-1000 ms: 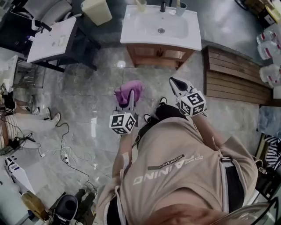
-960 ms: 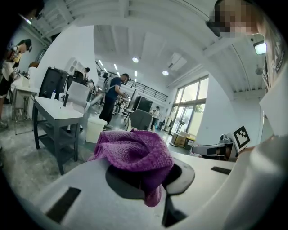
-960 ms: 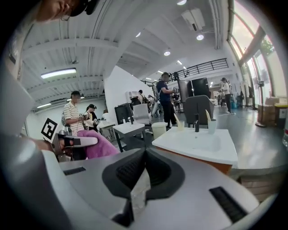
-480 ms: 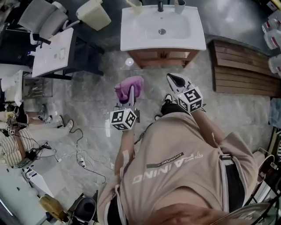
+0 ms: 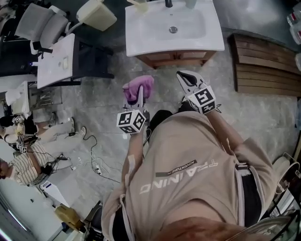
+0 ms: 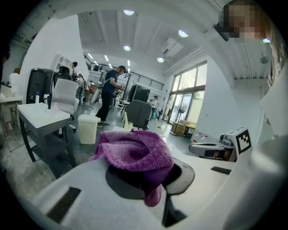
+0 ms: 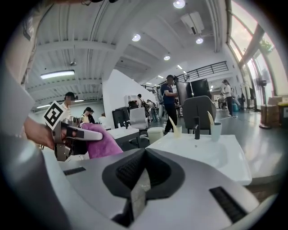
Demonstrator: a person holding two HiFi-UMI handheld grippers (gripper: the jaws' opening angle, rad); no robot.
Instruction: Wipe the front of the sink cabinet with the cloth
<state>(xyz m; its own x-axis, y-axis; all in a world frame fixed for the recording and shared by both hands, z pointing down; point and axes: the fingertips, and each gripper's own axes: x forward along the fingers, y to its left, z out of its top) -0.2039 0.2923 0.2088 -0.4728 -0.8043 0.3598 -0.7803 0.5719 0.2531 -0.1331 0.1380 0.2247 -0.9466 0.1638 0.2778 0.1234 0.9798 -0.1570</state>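
The purple cloth, a nubby knitted rag bunched into soft folds, is pinched between the closed jaws of the left gripper, held in the air in front of the person and well short of the sink cabinet. Beside it, the right gripper has its ribbed dark pads pressed together on nothing. Ahead stands the wooden cabinet under a glossy white rectangular sink. The floor is polished grey marble-look tile, with a slatted wooden platform to the right, a white desk and a cream bin to the left, and cables trailing nearby.
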